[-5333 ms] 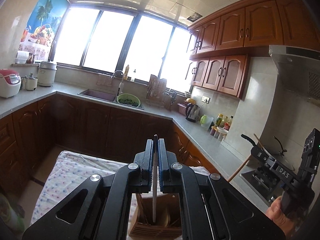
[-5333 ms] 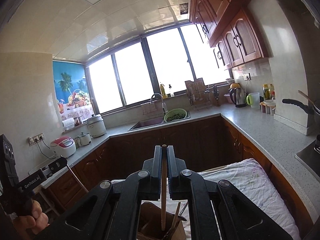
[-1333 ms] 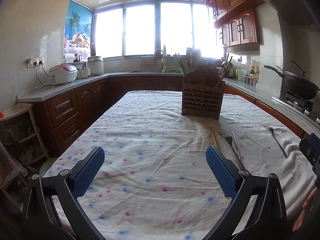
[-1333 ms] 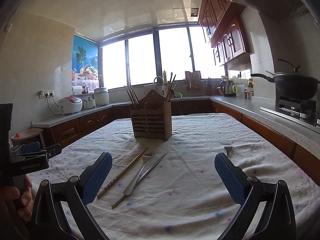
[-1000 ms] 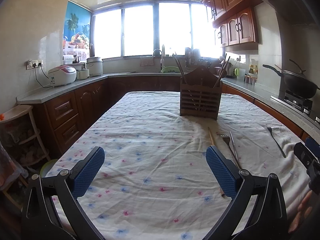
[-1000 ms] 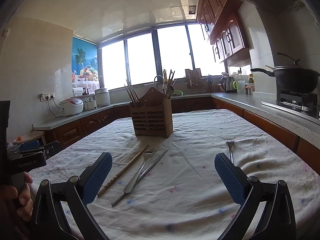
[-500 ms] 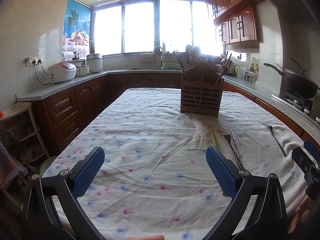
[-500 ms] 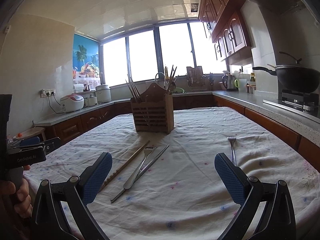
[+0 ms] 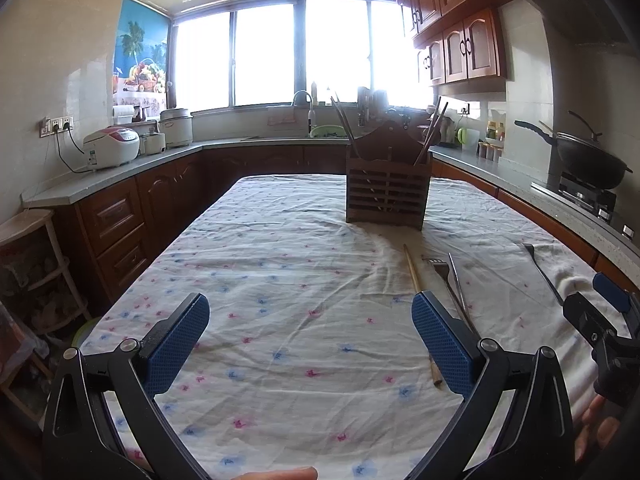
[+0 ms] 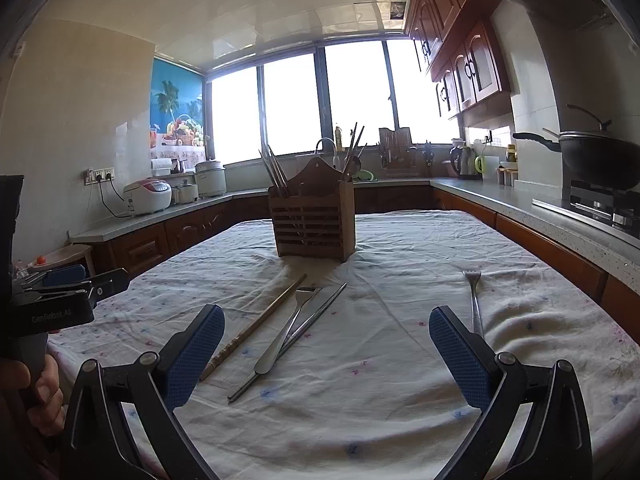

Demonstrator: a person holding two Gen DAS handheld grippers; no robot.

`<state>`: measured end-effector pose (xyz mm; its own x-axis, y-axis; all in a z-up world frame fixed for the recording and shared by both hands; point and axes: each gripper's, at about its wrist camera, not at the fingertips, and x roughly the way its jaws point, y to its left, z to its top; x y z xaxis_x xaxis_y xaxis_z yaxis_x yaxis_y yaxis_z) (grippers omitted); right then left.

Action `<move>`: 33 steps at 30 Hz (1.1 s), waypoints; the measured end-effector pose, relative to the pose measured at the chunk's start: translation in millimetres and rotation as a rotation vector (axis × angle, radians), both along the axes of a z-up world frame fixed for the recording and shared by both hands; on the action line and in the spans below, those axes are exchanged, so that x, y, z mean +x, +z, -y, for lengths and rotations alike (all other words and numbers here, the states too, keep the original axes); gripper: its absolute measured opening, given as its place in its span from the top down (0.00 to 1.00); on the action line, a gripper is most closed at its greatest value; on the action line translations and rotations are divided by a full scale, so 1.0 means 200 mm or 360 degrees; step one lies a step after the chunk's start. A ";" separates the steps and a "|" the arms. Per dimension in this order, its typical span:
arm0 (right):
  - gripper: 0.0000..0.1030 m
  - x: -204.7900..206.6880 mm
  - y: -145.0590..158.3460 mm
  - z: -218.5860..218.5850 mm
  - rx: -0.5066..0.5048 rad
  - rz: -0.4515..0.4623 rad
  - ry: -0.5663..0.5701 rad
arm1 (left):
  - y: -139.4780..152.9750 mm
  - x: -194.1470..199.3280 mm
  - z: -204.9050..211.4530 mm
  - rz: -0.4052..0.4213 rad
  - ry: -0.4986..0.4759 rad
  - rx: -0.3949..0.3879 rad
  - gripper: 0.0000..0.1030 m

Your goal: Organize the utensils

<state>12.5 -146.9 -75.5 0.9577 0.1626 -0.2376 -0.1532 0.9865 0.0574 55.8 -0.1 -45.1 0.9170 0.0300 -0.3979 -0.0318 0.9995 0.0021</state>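
I see left gripper (image 9: pixel 310 340) jaws wide, empty | right gripper (image 10: pixel 326 350) jaws wide, empty | chopstick (image 10: pixel 256 326), fork (image 10: pixel 290 326), far fork (image 10: pixel 474 300) flat on tabletop (image 10: pixel 400 360) | holder (image 10: pixel 312 224) behind them

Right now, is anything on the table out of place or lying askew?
Yes. Four utensils lie loose on the tablecloth, outside the wooden holder: a wooden chopstick, a fork crossing a metal chopstick, and another fork apart on the right.
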 end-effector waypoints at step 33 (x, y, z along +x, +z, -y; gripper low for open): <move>0.00 0.00 0.05 0.00 0.0039 0.0039 0.0001 | 0.03 0.03 0.03 -0.0014 -0.0056 -0.0012 0.00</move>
